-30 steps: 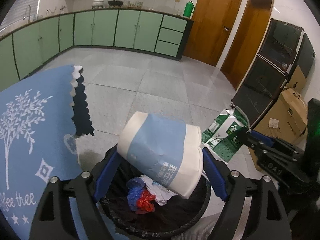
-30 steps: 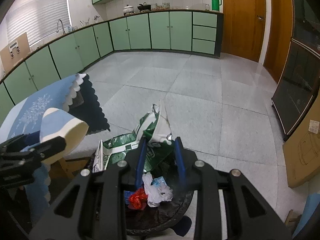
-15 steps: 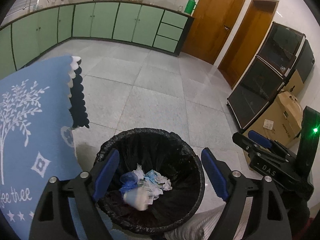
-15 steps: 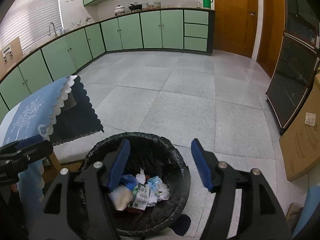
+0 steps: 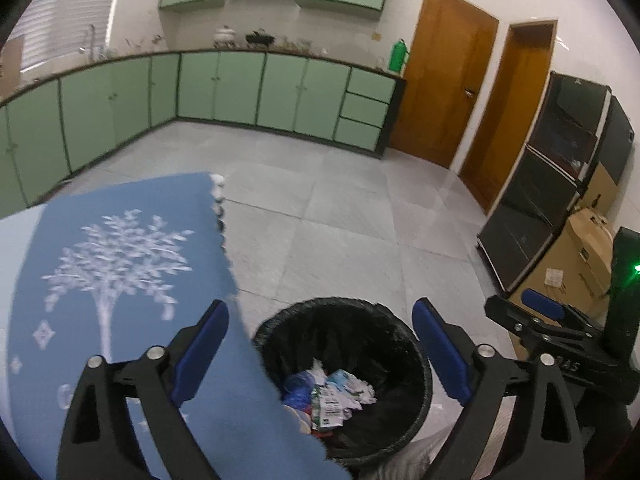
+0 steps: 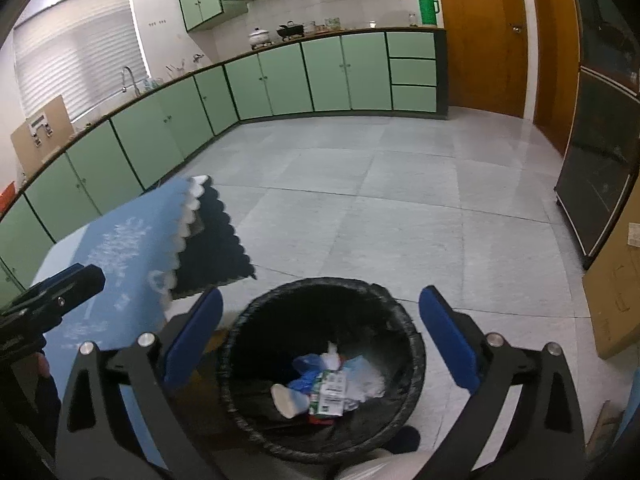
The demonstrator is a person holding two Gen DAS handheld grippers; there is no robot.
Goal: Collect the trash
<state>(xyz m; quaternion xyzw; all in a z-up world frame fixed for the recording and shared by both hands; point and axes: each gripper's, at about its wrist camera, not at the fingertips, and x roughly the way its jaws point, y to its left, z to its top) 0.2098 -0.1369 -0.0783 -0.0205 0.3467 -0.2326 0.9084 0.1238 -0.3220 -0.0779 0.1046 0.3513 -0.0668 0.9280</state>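
Both pairs of blue-padded fingers (image 5: 200,344) stand spread wide with nothing between them: we see the left gripper (image 5: 320,344) and the right gripper (image 6: 320,332) released above the round black-lined trash bin (image 6: 236,344). One second earlier the left gripper clamped a white-and-blue roll package and the right gripper pinched a green-and-white printed wrapper; half a second ago both pairs had already parted.

We go from largest to smallest. The blue tablecloth with the white tree print (image 5: 112,256) lies just beside the bin on its left and overlaps part of the rim in the left wrist view. Inside the bin, on the bottom, we find the white-and-blue roll package (image 6: 289,398), the green-and-white printed wrapper (image 6: 330,394), a crumpled blue plastic bag (image 6: 306,378) and white paper scraps (image 5: 360,390), all touching one another.

We judge this drop complete. No further trash shows on the visible cloth or on the grey tiled floor (image 6: 400,220), so we cannot tell whether the task continues.
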